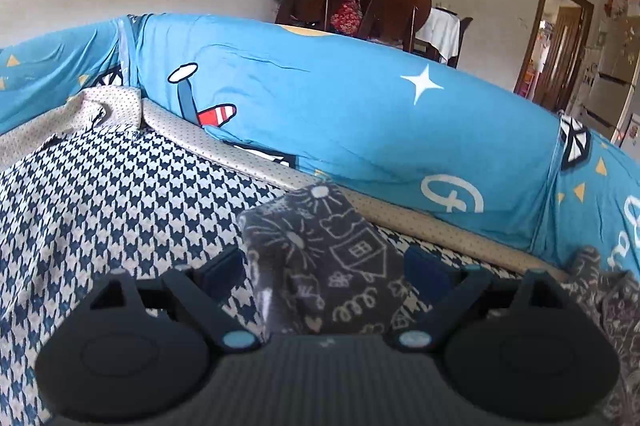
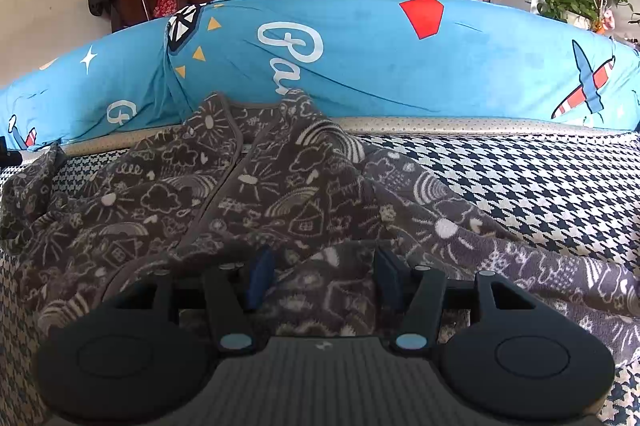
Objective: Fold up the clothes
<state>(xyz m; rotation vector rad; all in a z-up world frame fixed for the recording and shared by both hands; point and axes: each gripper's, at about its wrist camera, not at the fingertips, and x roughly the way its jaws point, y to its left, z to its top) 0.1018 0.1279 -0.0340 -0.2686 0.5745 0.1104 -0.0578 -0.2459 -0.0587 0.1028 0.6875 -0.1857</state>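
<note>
The grey doodle-print garment (image 2: 280,193) lies rumpled across the houndstooth cover (image 2: 520,177), its top edge reaching the blue cartoon-print cushions (image 2: 360,65) behind. The right gripper (image 2: 324,276) sits low over the cloth with its fingers (image 2: 260,276) spread apart, fabric bunched between them but not pinched. The left gripper (image 1: 324,270) also has its fingers (image 1: 424,272) wide, and a raised fold of the garment (image 1: 316,258) stands between them, unclamped.

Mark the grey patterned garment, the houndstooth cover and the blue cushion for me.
grey patterned garment (image 2: 280,193): right wrist view, on its spread middle.
houndstooth cover (image 1: 120,193): left wrist view, on a bare stretch.
blue cushion (image 1: 340,113): left wrist view, on its front face.
</note>
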